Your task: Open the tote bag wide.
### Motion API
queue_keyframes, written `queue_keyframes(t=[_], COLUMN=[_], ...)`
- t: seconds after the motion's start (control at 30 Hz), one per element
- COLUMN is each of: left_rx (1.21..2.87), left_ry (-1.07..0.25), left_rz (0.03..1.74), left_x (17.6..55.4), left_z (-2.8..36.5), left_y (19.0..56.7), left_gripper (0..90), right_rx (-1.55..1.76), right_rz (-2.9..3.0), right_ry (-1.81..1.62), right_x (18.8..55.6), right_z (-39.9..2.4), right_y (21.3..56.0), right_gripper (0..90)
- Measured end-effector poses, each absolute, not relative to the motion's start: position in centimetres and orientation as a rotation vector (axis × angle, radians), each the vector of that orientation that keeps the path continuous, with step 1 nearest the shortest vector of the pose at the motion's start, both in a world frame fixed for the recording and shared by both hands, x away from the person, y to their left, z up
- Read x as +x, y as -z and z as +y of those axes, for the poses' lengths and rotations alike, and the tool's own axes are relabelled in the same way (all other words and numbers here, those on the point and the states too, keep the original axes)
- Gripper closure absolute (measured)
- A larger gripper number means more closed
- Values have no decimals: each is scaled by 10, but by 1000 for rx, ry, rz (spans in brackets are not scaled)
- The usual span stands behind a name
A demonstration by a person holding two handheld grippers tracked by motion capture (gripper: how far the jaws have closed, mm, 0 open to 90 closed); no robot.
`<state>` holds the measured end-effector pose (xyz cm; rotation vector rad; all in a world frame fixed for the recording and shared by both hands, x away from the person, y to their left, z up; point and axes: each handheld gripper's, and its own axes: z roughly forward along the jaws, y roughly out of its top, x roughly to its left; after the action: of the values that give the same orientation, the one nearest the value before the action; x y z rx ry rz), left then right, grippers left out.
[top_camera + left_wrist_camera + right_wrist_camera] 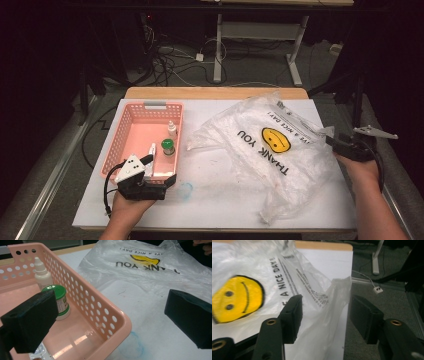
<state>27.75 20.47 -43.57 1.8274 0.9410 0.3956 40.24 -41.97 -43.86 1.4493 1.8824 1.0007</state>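
A pink perforated basket [118, 135] stands on the left of the table. It holds a green-lidded jar [168, 146] and a white dropper bottle [172, 130]. My left gripper [161, 170] is open and straddles the basket's near right corner. In the left gripper view, one jaw is inside by the jar [58, 293] and the other is outside the basket wall [100, 312]. A crumpled clear "THANK YOU" bag [260, 145] with a yellow smiley lies on the right. My right gripper [325, 312] is open at the bag's right edge [337, 290], and a flap of plastic stands between its jaws.
The white table top [225, 200] has a faint blue ring mark [186, 190] beside the basket. A small white item [151, 150] lies in the basket under the left jaw. The table's right edge [348, 315] drops to the floor just beside my right gripper. Cables and desk legs [218, 50] lie beyond the far edge.
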Motion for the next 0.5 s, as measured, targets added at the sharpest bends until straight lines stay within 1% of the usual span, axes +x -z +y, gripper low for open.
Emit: queue_keyframes(t=[0.03, 0.1, 0.17, 0.2, 0.3, 0.33, 0.37, 0.43, 0.47, 0.5], left_rx=[1827, 1826, 1825, 1823, 1824, 1825, 1828, 1831, 1832, 1832], left_ry=[-394, -397, -397, -397, -403, -404, -406, -406, -403, -401], left_rz=[941, 944, 951, 953, 956, 958, 960, 964, 968, 971], left_x=[278, 278, 278, 278, 278, 278, 278, 278, 278, 278], left_z=[205, 206, 207, 208, 209, 209, 210, 210, 210, 211], left_y=[436, 436, 437, 437, 437, 437, 437, 437, 437, 438], left_gripper=[0, 0, 0, 0, 0, 0, 0, 0, 0, 0], right_rx=[1449, 1395, 1385, 1363, 1324, 1324, 1312, 1299, 1290, 1273], right_rz=[1882, 1877, 1876, 1895, 1918, 1918, 1928, 1961, 1976, 2005], right_ry=[-1001, -1036, -1061, -1099, -1127, -1127, -1136, -1155, -1155, -1146], right_x=[402, 379, 372, 359, 344, 344, 339, 333, 331, 328], right_z=[-420, -418, -417, -410, -401, -401, -397, -389, -384, -376], right_y=[439, 429, 428, 430, 435, 435, 437, 442, 444, 448], right_gripper=[441, 418, 402, 348, 273, 273, 241, 145, 118, 54])
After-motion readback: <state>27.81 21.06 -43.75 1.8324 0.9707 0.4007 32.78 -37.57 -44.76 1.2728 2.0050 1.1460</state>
